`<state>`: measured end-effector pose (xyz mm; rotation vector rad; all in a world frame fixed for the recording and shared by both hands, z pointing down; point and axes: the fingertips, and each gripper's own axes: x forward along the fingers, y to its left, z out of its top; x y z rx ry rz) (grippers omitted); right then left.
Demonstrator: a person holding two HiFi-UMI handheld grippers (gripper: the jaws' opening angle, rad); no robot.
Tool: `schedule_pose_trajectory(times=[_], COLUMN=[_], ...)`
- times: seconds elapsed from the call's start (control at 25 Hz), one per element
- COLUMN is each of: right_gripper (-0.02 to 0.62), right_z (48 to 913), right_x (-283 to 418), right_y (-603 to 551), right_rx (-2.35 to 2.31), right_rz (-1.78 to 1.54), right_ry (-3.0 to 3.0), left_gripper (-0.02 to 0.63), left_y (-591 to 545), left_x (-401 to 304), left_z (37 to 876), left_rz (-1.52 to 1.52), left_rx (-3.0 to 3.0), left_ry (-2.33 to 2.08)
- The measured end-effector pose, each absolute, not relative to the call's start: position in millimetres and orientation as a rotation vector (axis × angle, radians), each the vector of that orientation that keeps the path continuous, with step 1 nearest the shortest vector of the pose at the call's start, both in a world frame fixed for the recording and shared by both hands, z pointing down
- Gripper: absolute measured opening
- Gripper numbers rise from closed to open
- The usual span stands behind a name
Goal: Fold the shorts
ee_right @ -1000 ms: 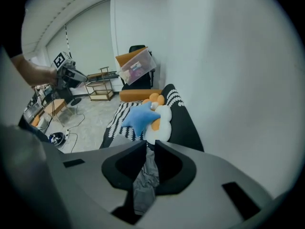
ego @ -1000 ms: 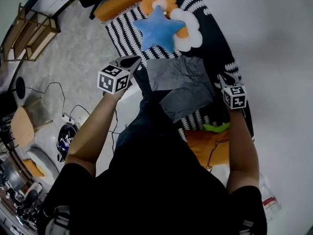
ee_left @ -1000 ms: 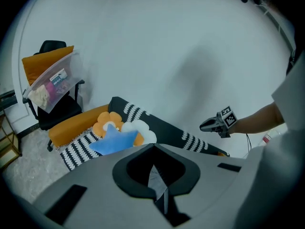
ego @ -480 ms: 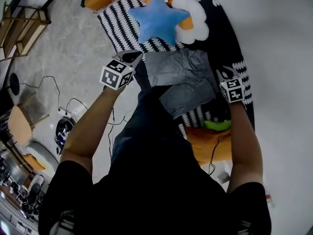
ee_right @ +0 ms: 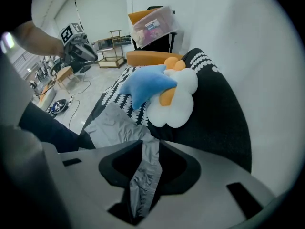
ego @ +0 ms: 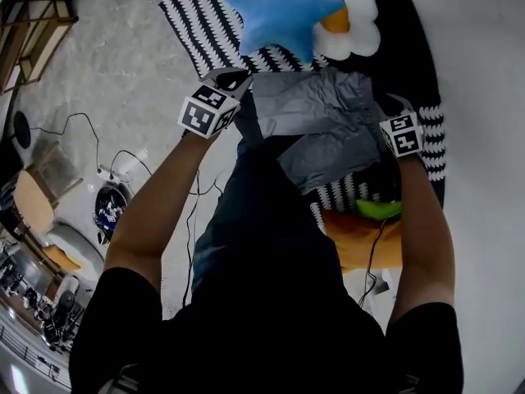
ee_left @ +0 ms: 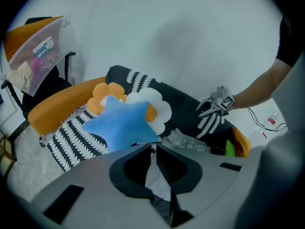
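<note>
The grey shorts [ego: 320, 134] hang spread between my two grippers, just above the black couch cover [ego: 414, 64]. My left gripper [ego: 234, 80] pinches the shorts' left edge; in the left gripper view a strip of grey cloth [ee_left: 155, 175] runs between its jaws, which are opening. My right gripper [ego: 390, 105] holds the right edge; in the right gripper view bunched cloth [ee_right: 143, 175] fills the gap between its jaws, also opening. The rest of the shorts [ee_right: 119, 125] lies across the striped cover below.
A blue star cushion [ego: 283, 11] and a white-and-orange flower cushion [ego: 353, 23] lie just beyond the shorts. An orange cushion [ego: 361, 236] and a green object [ego: 379, 209] sit near my right arm. Cables and a chair [ego: 33, 203] are on the floor at left.
Both grippers have sunk toward the couch with the shorts still between them, and the shorts now lie lower and closer to the star cushion.
</note>
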<state>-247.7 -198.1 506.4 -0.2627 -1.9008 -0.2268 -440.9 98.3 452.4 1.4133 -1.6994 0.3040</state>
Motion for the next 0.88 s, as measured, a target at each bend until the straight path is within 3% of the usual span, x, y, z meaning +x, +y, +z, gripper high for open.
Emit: schedule_pose_trajectory(times=[0.32, 0.88], right_gripper=[0.127, 0.133], right_z=[561.4, 660.0], right_x=[-255.1, -259.6], right_y=[-204.4, -231.3], right_rx=[-0.334, -0.444], right_rz=[-0.323, -0.536], right_ry=[-1.805, -1.563], left_gripper=[0.106, 0.156], left_y=[90.5, 88.2], left_x=[-434.4, -418.8], left_z=[531.1, 647.5], left_rz=[0.392, 0.627], left_rx=[1.431, 1.490], left_ry=[-1.629, -1.517])
